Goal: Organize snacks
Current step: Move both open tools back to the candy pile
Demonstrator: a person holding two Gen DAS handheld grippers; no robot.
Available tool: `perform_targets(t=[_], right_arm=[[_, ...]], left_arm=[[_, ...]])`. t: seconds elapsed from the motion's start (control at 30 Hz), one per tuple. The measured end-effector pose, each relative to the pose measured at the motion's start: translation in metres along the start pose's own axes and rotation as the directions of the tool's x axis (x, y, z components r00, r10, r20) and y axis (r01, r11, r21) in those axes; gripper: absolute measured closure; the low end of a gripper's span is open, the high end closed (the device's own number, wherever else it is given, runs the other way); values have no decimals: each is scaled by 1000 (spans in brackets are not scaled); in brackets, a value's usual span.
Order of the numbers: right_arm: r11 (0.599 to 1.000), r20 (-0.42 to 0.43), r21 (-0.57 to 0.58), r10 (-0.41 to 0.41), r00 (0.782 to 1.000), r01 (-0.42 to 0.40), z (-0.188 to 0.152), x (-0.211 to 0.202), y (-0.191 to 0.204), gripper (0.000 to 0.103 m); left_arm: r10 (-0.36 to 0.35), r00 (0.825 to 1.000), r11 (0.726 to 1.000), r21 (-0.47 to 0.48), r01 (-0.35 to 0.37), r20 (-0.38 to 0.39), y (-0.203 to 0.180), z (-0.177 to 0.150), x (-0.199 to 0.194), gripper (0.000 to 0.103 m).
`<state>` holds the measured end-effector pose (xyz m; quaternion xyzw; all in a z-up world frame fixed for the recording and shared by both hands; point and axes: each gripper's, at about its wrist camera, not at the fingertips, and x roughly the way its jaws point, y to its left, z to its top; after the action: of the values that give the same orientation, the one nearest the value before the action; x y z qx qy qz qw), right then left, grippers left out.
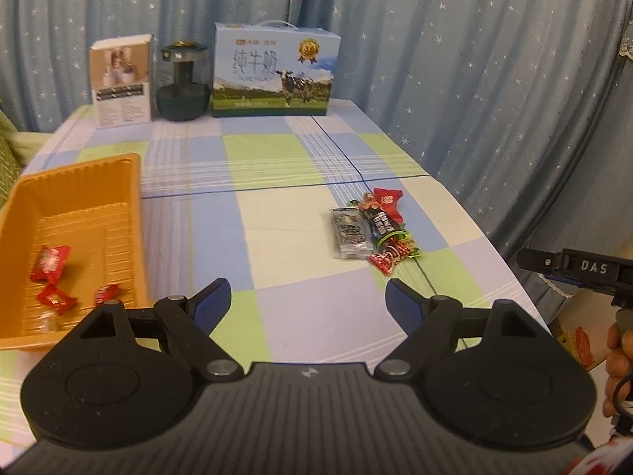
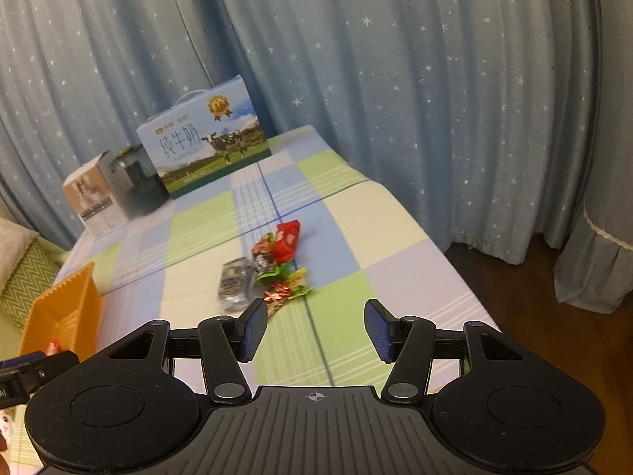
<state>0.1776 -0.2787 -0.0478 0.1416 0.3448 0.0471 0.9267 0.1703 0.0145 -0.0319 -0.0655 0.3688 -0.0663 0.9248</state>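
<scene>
An orange tray (image 1: 130,206) sits at the table's left and holds three red wrapped candies (image 1: 50,263). A pile of snacks (image 1: 372,229) lies right of centre: a silver packet, a dark bar, red and green wrappers. My left gripper (image 1: 308,297) is open and empty, above the table between tray and pile. My right gripper (image 2: 314,322) is open and empty, just short of the snack pile (image 2: 269,269). The tray's corner (image 2: 65,304) shows at the left of the right wrist view.
A white box (image 1: 122,81), a dark glass jar (image 1: 182,81) and a blue milk carton box (image 1: 275,71) stand along the table's far edge. A starred blue curtain hangs behind and to the right. The table's right edge drops off past the pile.
</scene>
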Motion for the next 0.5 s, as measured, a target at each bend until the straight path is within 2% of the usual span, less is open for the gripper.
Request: perform_targets(t=[0.5], right_arm=[[989, -81, -144, 23, 996, -34, 12, 99, -1, 49]], left_arm=[[5, 999, 999, 33, -4, -32, -6, 17, 88, 20]])
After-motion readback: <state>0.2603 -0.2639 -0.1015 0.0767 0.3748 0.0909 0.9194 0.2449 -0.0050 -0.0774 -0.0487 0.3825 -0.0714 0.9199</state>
